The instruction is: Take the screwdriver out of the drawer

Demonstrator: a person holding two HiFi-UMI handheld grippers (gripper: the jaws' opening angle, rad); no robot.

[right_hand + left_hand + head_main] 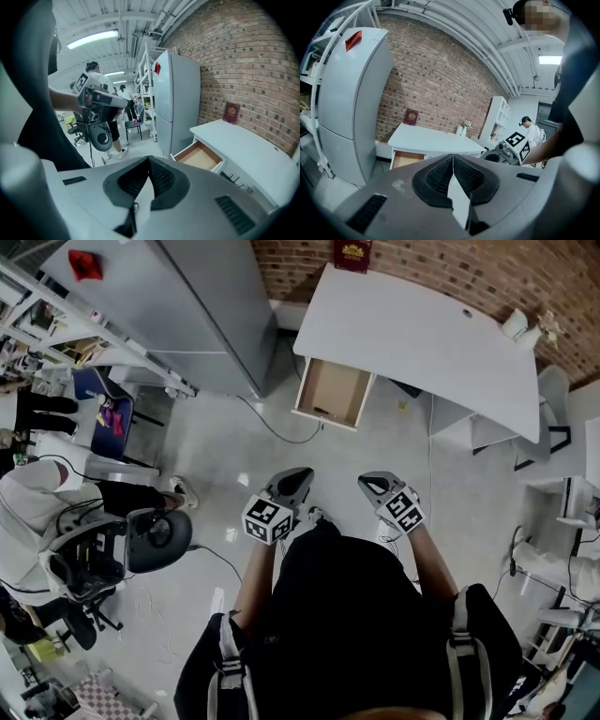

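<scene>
Fingers pressed together and empty on my left gripper [296, 478] and right gripper [371, 482], the open drawer [336, 385] sits well off at 12 o'clock, equally reachable; the dark sliver lying crosswise at its front may be the screwdriver [322, 412].

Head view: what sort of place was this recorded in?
Probably a lab or workshop laid out as a mock room. There is a brick wall, a white desk with an open drawer, a grey fridge, and an office chair nearby.
</scene>
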